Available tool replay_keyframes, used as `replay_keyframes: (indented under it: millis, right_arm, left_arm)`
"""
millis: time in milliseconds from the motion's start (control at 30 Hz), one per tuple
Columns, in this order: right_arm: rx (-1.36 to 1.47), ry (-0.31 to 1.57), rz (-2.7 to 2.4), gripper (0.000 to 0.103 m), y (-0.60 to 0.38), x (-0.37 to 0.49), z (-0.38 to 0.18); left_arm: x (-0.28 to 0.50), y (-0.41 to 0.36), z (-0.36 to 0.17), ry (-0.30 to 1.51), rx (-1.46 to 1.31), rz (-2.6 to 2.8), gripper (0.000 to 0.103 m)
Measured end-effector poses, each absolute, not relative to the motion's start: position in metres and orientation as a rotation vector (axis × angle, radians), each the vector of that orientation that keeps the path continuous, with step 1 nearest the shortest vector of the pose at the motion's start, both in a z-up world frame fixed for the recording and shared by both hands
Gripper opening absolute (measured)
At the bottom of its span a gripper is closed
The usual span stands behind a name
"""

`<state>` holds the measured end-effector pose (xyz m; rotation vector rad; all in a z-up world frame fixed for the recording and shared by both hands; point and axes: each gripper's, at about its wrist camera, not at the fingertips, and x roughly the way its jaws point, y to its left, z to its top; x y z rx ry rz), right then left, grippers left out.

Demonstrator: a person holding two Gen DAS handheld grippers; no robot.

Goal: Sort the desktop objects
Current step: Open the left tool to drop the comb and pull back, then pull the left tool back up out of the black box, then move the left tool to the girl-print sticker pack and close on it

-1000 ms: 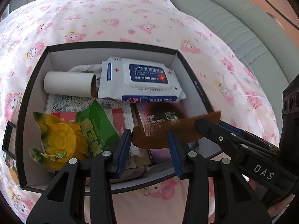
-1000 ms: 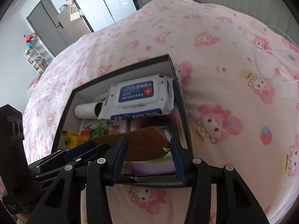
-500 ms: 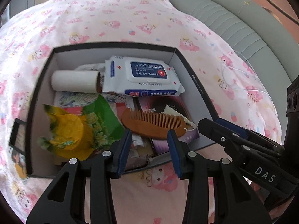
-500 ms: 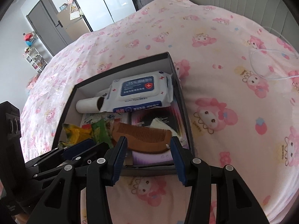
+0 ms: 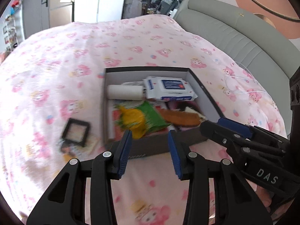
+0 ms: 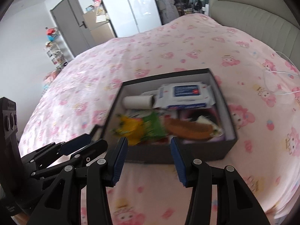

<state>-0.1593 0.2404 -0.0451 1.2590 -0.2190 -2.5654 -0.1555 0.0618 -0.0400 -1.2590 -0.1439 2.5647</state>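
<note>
Both grippers, left (image 5: 150, 150) and right (image 6: 149, 158), spread, empty. Next I approach the compact (image 5: 76, 132), nine o'clock of the box (image 5: 203, 91), squarely.

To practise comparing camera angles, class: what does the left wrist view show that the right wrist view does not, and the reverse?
Only the left wrist view shows the whole small black-framed square case lying on the pink patterned bedspread beside the box. Only the right wrist view shows the grey door and cluttered white shelf. Both show the open dark cardboard box, its white wet-wipes pack and brown wooden comb.
</note>
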Motion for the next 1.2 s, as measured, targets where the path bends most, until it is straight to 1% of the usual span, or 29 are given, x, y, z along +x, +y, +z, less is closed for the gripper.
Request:
replay_keyframes:
  millis: [167, 300, 600, 800, 967, 1200]
  right_arm:
    - [1.236, -0.232, -2.527, 0.044, 0.215, -0.128, -0.042]
    - [1.27, -0.283, -2.467, 0.044, 0.201, -0.111, -0.048]
    - [1.312, -0.217, -2.406, 0.044, 0.16, -0.081, -0.065]
    - [1.328, -0.154, -2.365, 0.044, 0.135, -0.072, -0.077]
    - [1.362, -0.141, -2.347, 0.044, 0.123, -0.072, -0.09]
    - [1.415, -0.134, -2.307, 0.044, 0.106, -0.083, -0.11]
  left_arm:
    - [-0.118, 0.037, -0.031, -0.129, -1.244, 2.637, 0.039]
    - [-0.086, 0.016, -0.033, -0.194, -1.255, 2.7, 0.039]
    - [-0.046, -0.025, -0.055, -0.251, -1.293, 2.747, 0.039]
    - [-0.034, -0.048, -0.072, -0.321, -1.314, 2.73, 0.039]
    - [-0.033, -0.062, -0.088, -0.365, -1.334, 2.707, 0.039]
    - [-0.046, -0.085, -0.12, -0.523, -1.385, 2.624, 0.039]
